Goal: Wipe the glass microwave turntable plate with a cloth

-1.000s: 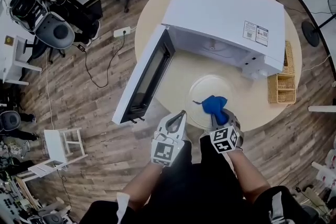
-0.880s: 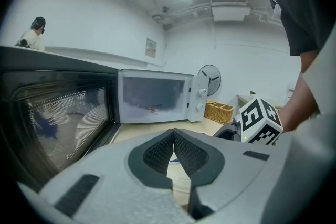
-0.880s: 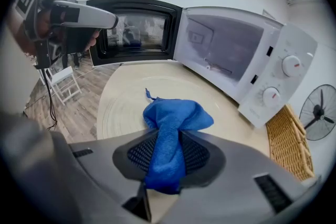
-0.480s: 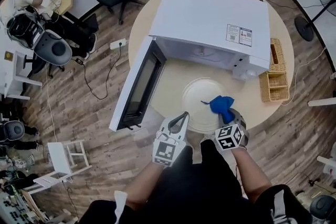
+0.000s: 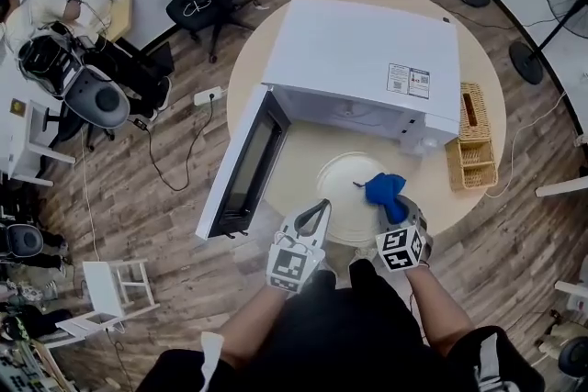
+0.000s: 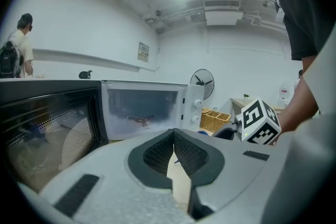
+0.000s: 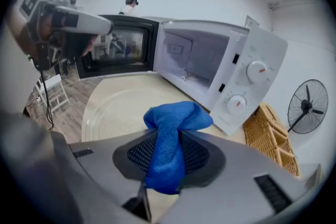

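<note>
Right claw (image 5: 395,214), held low at the table's near edge, is clamped on a bunched blue cloth (image 5: 382,189) over the right part of the glass plate (image 5: 342,179) just ahead. Left claw (image 5: 315,211) sits beside it, jaws together, empty. Beyond stands the open microwave (image 5: 367,50), with a basket (image 5: 469,142) to the right.

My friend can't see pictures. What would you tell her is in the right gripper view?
The right gripper is shut on a bunched blue cloth, and beyond it a clear glass turntable plate lies on a pale table. Behind the plate stands a white microwave with its door open, and a wicker basket sits to its right.
</note>
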`<state>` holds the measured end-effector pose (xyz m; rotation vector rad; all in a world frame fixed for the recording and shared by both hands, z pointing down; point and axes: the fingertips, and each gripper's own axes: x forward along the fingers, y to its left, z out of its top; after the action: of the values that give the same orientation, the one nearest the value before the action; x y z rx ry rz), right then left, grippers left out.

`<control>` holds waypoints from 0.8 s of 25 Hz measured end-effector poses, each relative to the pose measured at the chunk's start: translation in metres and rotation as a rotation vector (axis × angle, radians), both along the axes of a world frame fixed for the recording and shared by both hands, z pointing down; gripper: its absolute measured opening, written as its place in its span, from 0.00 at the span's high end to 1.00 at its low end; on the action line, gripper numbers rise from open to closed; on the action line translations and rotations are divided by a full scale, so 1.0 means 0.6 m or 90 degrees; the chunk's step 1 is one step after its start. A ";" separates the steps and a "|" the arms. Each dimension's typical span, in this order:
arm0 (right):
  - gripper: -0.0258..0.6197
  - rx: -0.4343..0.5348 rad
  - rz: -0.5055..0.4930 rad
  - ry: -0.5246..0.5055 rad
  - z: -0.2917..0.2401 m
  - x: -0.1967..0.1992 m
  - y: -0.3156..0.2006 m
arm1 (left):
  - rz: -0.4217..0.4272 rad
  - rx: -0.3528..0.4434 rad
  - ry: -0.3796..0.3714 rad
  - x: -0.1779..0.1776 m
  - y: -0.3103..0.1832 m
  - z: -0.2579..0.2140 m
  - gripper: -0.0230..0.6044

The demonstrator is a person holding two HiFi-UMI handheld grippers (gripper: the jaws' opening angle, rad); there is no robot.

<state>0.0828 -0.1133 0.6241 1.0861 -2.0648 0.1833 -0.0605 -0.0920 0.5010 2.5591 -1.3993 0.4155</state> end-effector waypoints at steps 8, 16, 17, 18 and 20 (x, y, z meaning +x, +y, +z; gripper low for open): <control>0.80 0.122 -0.007 -0.189 -0.222 -0.053 -0.062 | -0.031 0.022 0.047 -0.028 -0.036 -0.058 0.95; 0.80 0.248 -0.030 -0.282 -0.418 -0.070 -0.094 | -0.050 0.102 0.041 -0.048 -0.076 -0.146 0.95; 0.79 0.251 -0.033 -0.289 -0.434 -0.071 -0.095 | -0.049 0.111 0.040 -0.048 -0.078 -0.156 0.95; 0.79 0.253 -0.035 -0.298 -0.449 -0.072 -0.096 | -0.049 0.120 0.038 -0.050 -0.080 -0.167 0.95; 0.79 0.263 -0.037 -0.314 -0.477 -0.071 -0.096 | -0.052 0.140 0.031 -0.057 -0.084 -0.189 0.95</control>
<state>0.0403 -0.1711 0.3379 1.3204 -2.6554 -0.0126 -0.0947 -0.1422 0.3876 2.6473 -1.6071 0.1936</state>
